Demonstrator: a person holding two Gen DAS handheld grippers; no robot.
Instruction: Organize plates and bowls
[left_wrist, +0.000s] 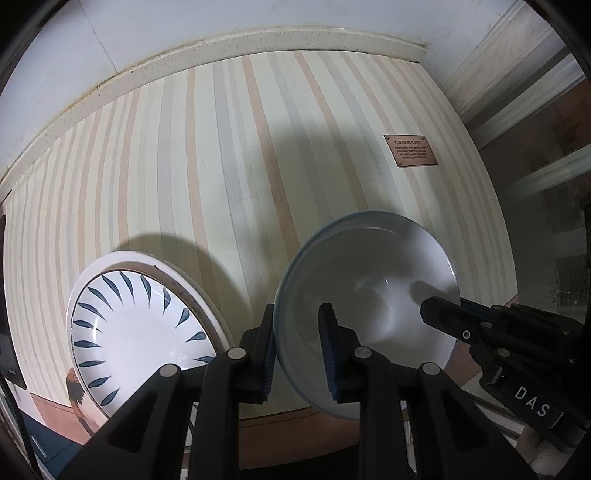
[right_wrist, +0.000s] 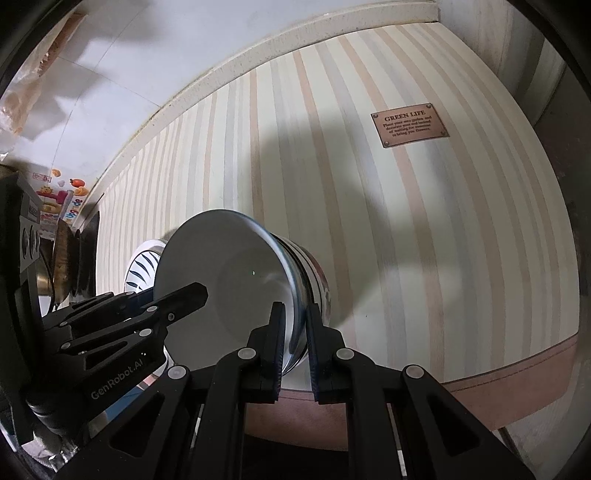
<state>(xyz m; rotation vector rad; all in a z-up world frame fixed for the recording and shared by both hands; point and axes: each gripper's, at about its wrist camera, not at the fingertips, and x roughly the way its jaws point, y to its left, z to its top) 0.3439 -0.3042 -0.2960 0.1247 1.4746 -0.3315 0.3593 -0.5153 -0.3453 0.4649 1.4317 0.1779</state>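
The surface (left_wrist: 229, 155) is covered in a cloth of pale cream, tan and grey stripes, with a brownish border along its near edge. A small brown plaque (left_wrist: 410, 150) reading "GREEN LIFE" lies flat on it, far ahead and to the right of the left gripper (left_wrist: 301, 343). A cream ledge (left_wrist: 155, 70) runs along the far edge of the surface, and behind it stands a pale tiled wall (left_wrist: 184, 22). White door or window trim (left_wrist: 517, 70) shows at the far right.

A light grey bowl (left_wrist: 369, 295) is held tilted above the surface, its opening turned toward the left. The left gripper has its fingers narrowed around the bowl's rim, one pad outside and one inside. The right gripper (right_wrist: 295, 343) clamps the opposite rim the same way, pads close on either side of the wall. In the right wrist view the bowl's banded outer side (right_wrist: 314, 273) shows.

To the left of the left gripper, a white plate with dark blue leaf marks (left_wrist: 140, 332) lies on the surface, near the bowl but apart from it.

Far left of the right gripper, colourful stickers (right_wrist: 59, 206) sit on the wall beside dark kitchen items (right_wrist: 66, 258) that are too blurred to name.
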